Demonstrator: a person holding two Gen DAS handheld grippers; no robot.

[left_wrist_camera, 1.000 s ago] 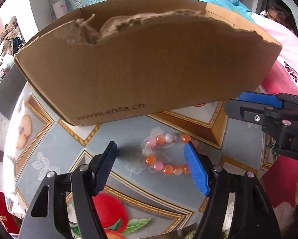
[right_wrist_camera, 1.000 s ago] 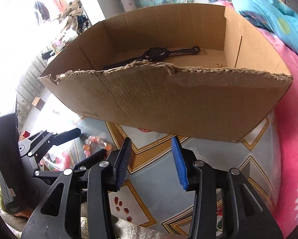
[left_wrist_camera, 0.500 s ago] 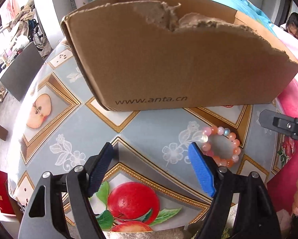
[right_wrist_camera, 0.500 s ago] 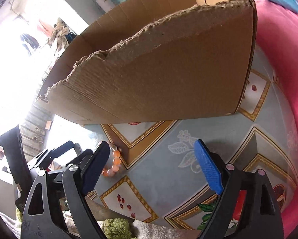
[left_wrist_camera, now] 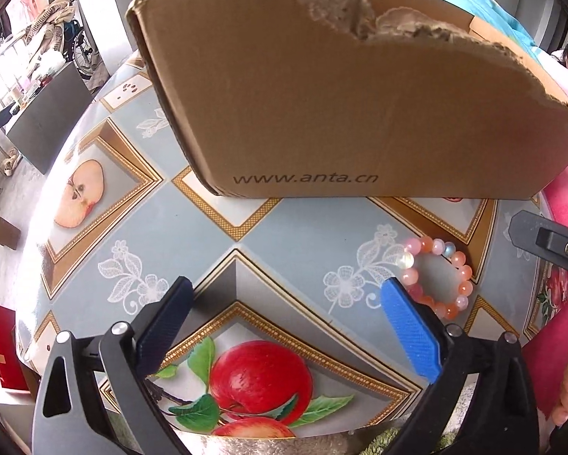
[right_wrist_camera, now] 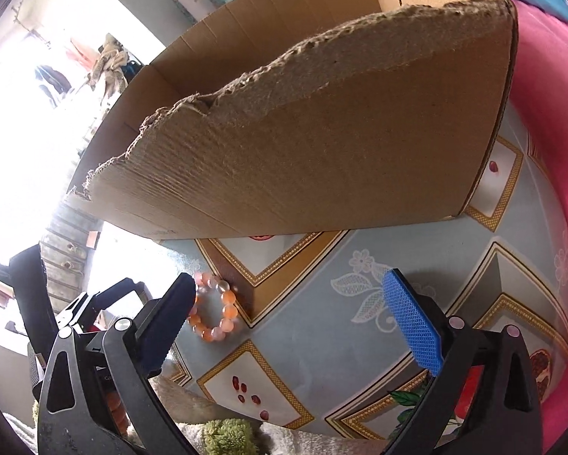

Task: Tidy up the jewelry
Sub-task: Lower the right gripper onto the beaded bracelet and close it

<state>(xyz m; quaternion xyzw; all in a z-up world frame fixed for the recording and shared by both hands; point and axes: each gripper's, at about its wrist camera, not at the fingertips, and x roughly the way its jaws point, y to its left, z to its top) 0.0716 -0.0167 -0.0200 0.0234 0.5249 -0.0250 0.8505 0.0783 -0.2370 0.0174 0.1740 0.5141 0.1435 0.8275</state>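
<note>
Since a second ago the left gripper (left_wrist_camera: 284, 313) has slid sideways, so the pink-and-orange beaded bracelet (left_wrist_camera: 437, 276), which lay between its fingers, now lies outside them, just beyond the blue right-hand finger (left_wrist_camera: 411, 335). Its fingers are opening wide with nothing between them, only the fruit-printed cloth of the bench (left_wrist_camera: 193, 235). The gripper tilts steeply down at the bench, aimed at the printed red apple (left_wrist_camera: 259, 375).

The right gripper (right_wrist_camera: 286, 313) has rolled, so the torn-edged brown cardboard box (right_wrist_camera: 322, 144) now looks slanted. Its fingers are also opening, nothing between them; the bracelet (right_wrist_camera: 214, 313) lies flat on the bench just past its dark left-hand finger (right_wrist_camera: 170, 322), near the box's front wall but apart from it. The left gripper's black frame (right_wrist_camera: 94, 303) shows beyond the bracelet.
</note>
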